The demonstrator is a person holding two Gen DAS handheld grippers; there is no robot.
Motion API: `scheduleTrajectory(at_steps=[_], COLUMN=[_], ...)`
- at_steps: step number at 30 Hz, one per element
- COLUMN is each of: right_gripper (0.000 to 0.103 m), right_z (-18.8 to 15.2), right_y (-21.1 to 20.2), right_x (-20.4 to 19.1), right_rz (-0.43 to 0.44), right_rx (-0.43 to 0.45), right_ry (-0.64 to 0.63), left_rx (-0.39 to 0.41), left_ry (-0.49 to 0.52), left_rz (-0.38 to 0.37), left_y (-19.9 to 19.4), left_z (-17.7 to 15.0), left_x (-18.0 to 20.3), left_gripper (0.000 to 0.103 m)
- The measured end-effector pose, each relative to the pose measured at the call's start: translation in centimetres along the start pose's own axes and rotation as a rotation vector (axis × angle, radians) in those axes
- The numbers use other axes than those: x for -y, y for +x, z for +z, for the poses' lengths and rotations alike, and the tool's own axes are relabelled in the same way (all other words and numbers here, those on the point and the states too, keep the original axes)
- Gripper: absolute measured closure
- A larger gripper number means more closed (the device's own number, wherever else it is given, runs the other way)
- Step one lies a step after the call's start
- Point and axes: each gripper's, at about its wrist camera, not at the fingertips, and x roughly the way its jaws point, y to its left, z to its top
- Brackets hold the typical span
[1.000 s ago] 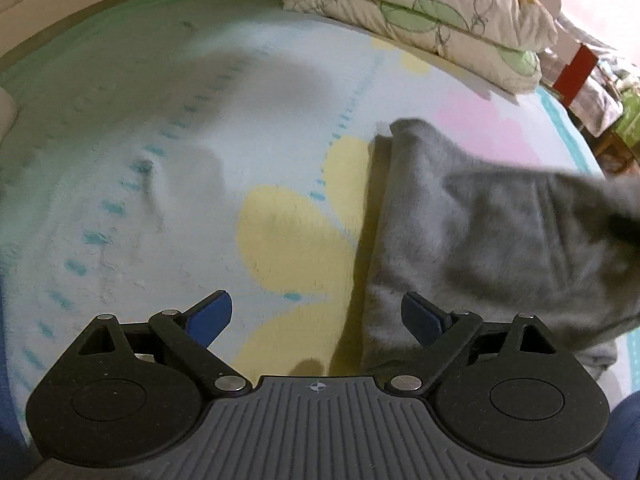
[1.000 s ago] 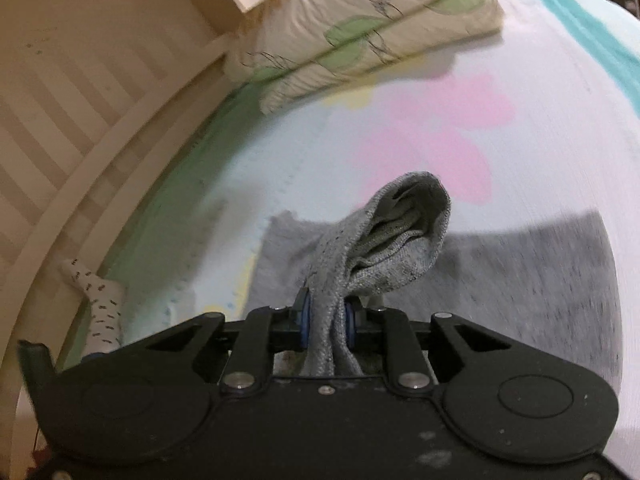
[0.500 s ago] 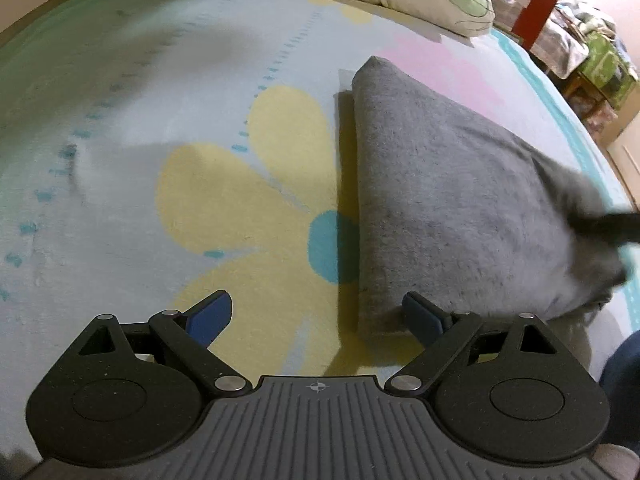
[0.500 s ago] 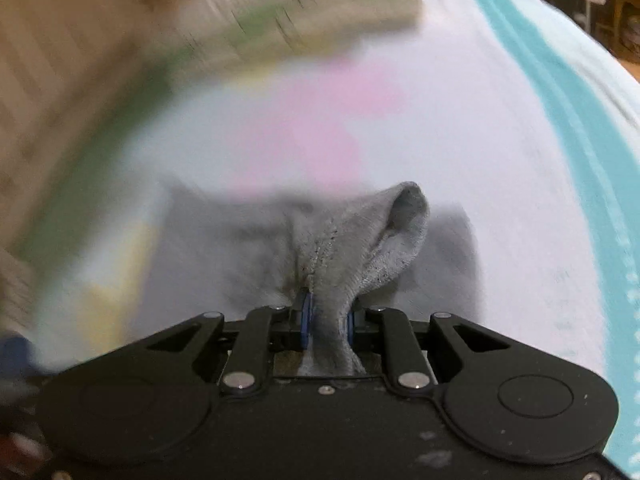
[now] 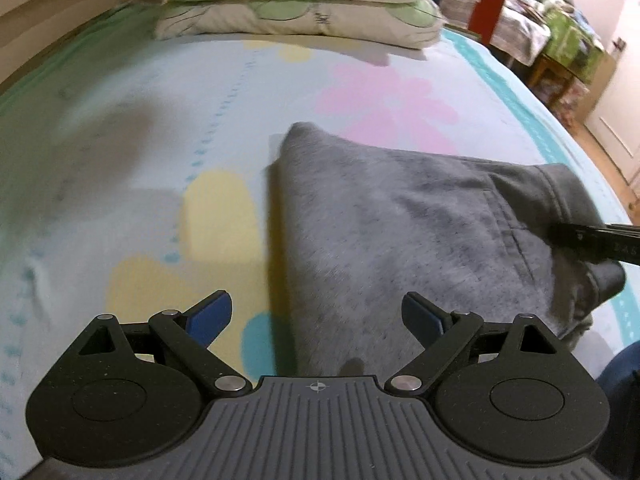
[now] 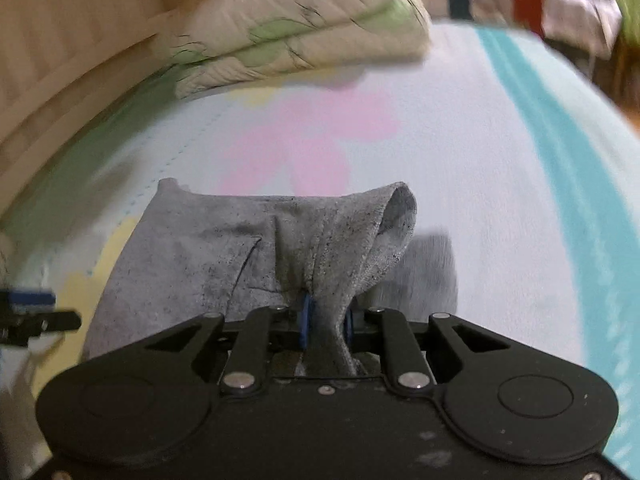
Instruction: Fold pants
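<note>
Grey pants (image 5: 400, 220) lie folded on the flowered bed sheet (image 5: 120, 140). My left gripper (image 5: 316, 314) hovers open over their near left edge, blue pads wide apart, one over the sheet and one over the cloth, holding nothing. Low over the pants' right end, my right gripper (image 6: 326, 320) pinches a bunched fold of the pants (image 6: 192, 264); its jaws are closing with the cloth squeezed between the blue pads. A loop of fabric stands up ahead of them. The right gripper (image 5: 592, 240) also shows at the right edge of the left wrist view.
Two stacked leaf-print pillows (image 5: 296, 4) lie at the far end by the slatted headboard (image 6: 60, 40). The bed's teal-striped edge (image 6: 560, 160) runs along the right, with furniture and clutter (image 5: 560, 40) beyond. A blue-clad leg (image 5: 616, 380) is at the near right.
The right gripper has come down with the pinched fold, so the pants now lie flatter on the sheet. The left gripper has slid sideways and rolled, still open, to the pants' near edge.
</note>
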Motion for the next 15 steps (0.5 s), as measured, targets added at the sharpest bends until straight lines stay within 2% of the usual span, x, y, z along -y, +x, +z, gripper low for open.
scheduleTrajectory(at_steps=[2, 5, 7, 10, 12, 14, 15], right_gripper=[0.086, 0.083, 0.085, 0.089, 0.088, 0.084, 0.080], right_z=[0.1, -1.5, -1.5, -1.3, -0.9, -1.1, -1.5], right_y=[0.9, 3.3, 3.1, 1.1, -0.3, 0.5, 1.6], right_x=[0.7, 2.6, 3.2, 2.6, 2.1, 2.5, 3.2], right_rz=[-0.015, -0.034, -0.022, -0.017, -0.026, -0.059, -0.061], right_rx=[-0.039, -0.135, -0.121, -0.054, -0.038, -0.109, -0.162], right_ry=[0.014, 0.121, 0.173, 0.140, 0.065, 0.008, 0.034], left_rx=[0.003, 0.000, -0.003, 0.004, 0.013, 0.015, 0.017], left_ry=[0.017, 0.048, 0.056, 0.075, 0.081, 0.062, 0.052], left_rz=[-0.006, -0.008, -0.006, -0.001, 0.004, -0.001, 0.006], left_y=[0.6, 1.3, 1.8, 2.3, 3.0, 4.0, 4.5], left_z=[0.5, 1.2, 1.7, 2.8, 3.8, 4.7, 5.2], left_x=[0.9, 1.5, 1.8, 2.0, 2.0, 1.9, 1.8], left_gripper=[0.011, 0.011, 0.011, 0.011, 0.011, 0.011, 0.011])
